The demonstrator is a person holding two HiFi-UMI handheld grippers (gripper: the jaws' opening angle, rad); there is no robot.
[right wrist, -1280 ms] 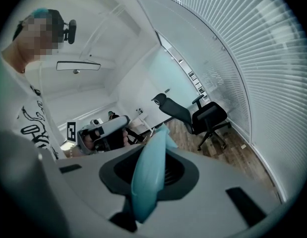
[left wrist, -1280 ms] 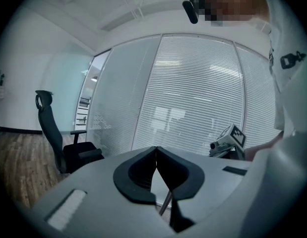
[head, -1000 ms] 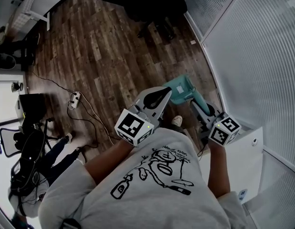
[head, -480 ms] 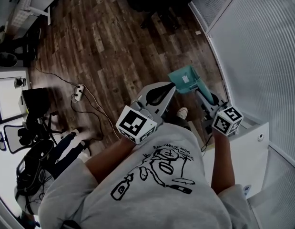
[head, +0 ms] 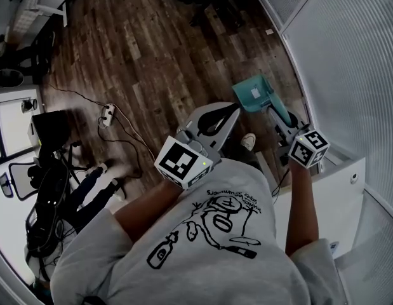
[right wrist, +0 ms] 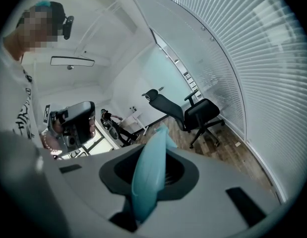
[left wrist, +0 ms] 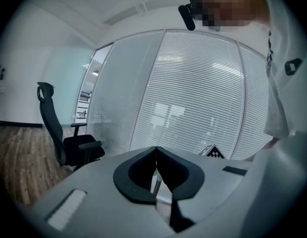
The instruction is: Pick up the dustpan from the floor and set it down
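Note:
The teal dustpan [head: 253, 94] hangs above the wood floor [head: 152, 56] close to the glass wall. My right gripper [head: 277, 111] is shut on its handle, and the pan points away from my body. In the right gripper view the teal handle [right wrist: 149, 175] stands on edge between the jaws of that right gripper [right wrist: 152, 158]. My left gripper [head: 232, 109] is held beside it on the left, apart from the dustpan. In the left gripper view, my left gripper [left wrist: 155, 151] has its fingertips touching with nothing between them.
A glass wall with blinds [head: 355, 62] runs along the right, with a white cabinet [head: 326, 199] at its foot. A black office chair [right wrist: 193, 113] stands further along the wall. A power strip with cables [head: 108, 113] lies on the floor at left, near another person's legs [head: 98, 183].
My right gripper has sunk with the dustpan and carried it a little further from my body, toward the glass wall. The left gripper has hardly moved.

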